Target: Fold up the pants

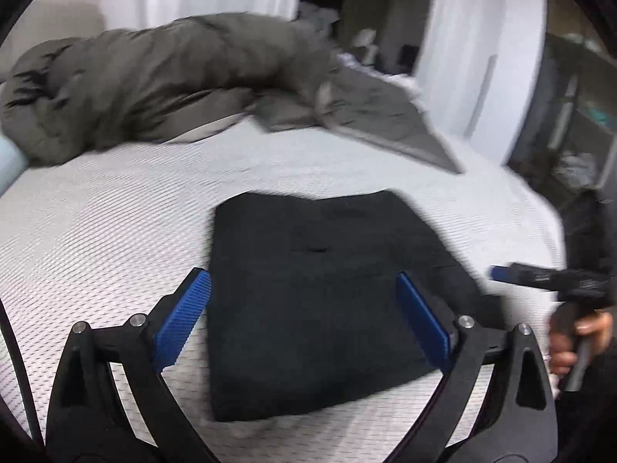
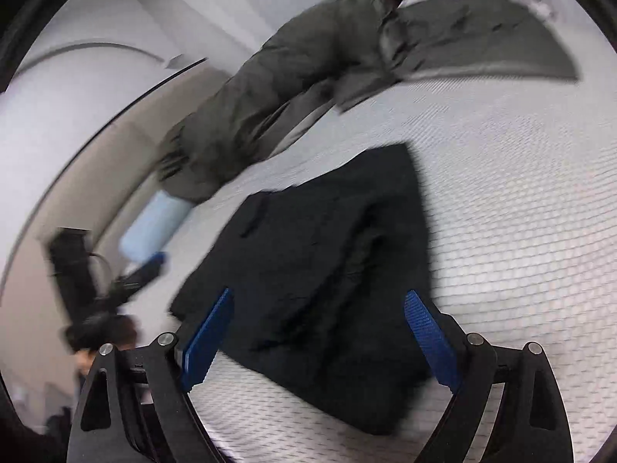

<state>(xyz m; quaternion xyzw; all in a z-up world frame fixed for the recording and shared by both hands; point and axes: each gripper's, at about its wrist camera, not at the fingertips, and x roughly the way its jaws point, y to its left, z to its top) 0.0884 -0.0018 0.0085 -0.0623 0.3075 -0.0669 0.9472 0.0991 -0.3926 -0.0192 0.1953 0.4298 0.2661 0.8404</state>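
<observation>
Black pants (image 1: 308,239) lie folded into a compact rectangle on the white mattress (image 1: 96,231). My left gripper (image 1: 302,276) hovers over their near half, open wide, its blue pads astride the cloth without touching it. In the right wrist view the same pants (image 2: 327,231) look more rumpled, with a crease running down them. My right gripper (image 2: 319,295) is open above their near edge, with nothing pinched. One blue fingertip (image 1: 501,272) of the right gripper shows at the pants' right side, held by a hand (image 1: 578,332).
A bunched grey-green duvet (image 1: 154,77) lies across the far side of the mattress (image 2: 501,193). A pale blue pillow (image 2: 154,223) sits by the headboard. White wardrobe doors (image 1: 482,58) and cluttered shelves (image 1: 578,135) stand beyond the bed's far right edge.
</observation>
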